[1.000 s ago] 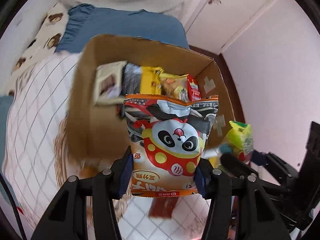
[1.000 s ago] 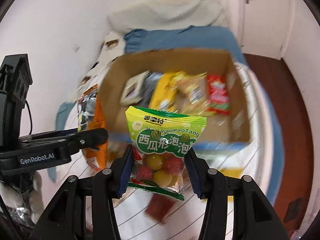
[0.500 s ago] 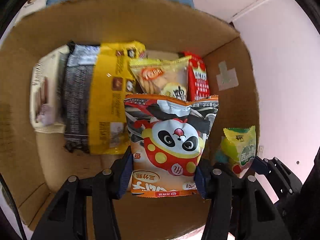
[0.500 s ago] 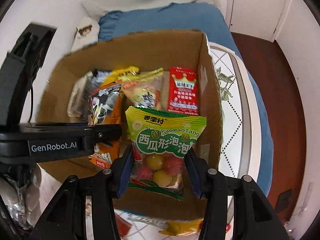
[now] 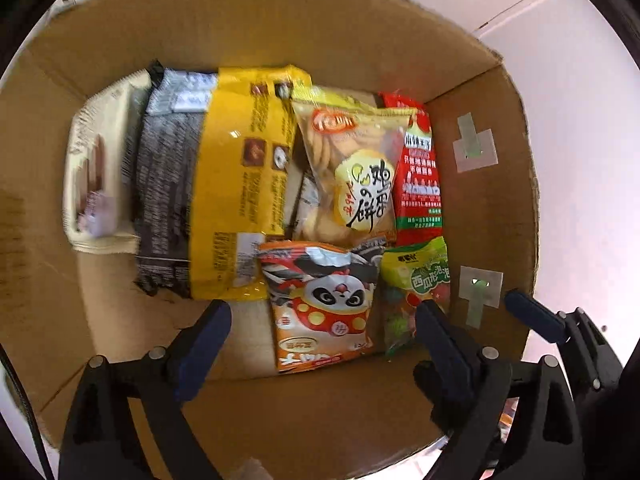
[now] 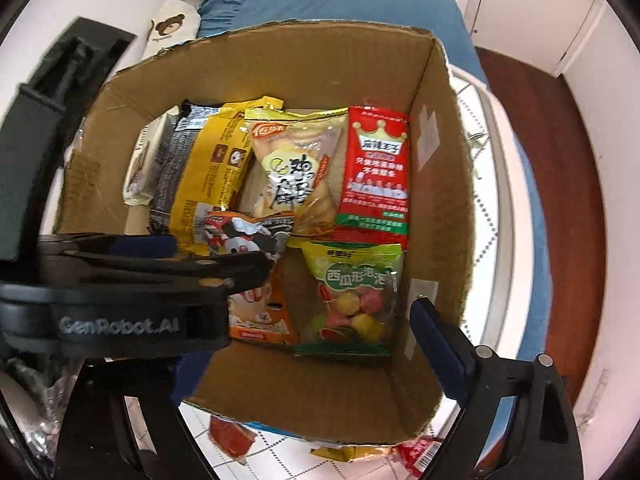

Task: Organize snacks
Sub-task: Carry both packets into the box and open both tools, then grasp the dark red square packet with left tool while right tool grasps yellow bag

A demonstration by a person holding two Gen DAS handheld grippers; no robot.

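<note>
Left wrist view looked down into the cardboard box (image 5: 480, 184), where the left gripper (image 5: 320, 332) had just spread its jaws wide; the panda snack bag (image 5: 324, 304) lay released on the box floor between them, touching neither pad. Just beside it lay the green candy bag (image 6: 352, 300), below the red packet (image 6: 376, 176). The right gripper (image 6: 304, 340) had likewise just opened its jaws, with the candy bag lying free between them.
</note>
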